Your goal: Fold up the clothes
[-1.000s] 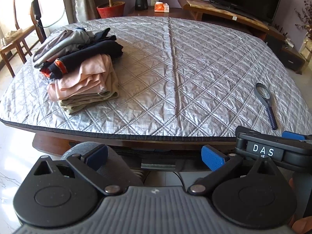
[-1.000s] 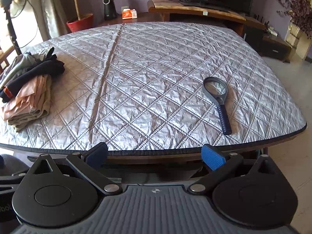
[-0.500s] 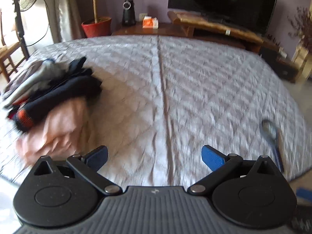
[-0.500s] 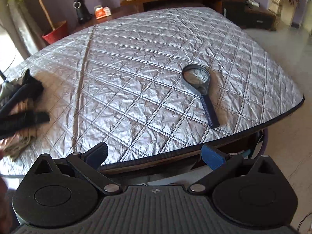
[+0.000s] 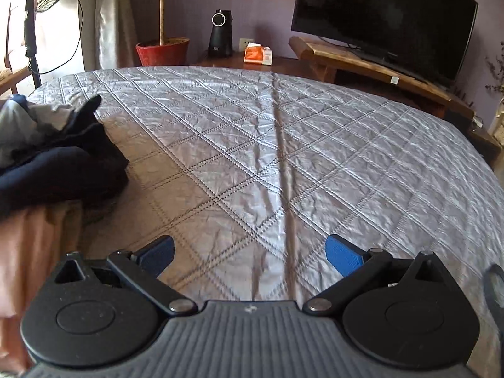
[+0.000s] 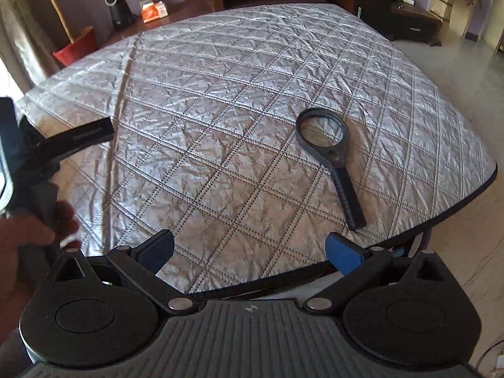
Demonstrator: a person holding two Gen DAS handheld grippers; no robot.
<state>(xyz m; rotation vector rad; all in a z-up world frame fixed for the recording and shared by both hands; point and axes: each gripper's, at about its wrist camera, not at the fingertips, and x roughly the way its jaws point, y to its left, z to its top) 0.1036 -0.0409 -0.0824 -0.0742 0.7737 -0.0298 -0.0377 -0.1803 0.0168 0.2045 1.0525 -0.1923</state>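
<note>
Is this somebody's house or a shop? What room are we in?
Most likely a living room in a home. A big television sits on a wooden stand, a plant pot stands by the wall, and clothes lie piled on a quilted table.

No legible text; black bar (image 6: 78, 135) lettering too blurred.
</note>
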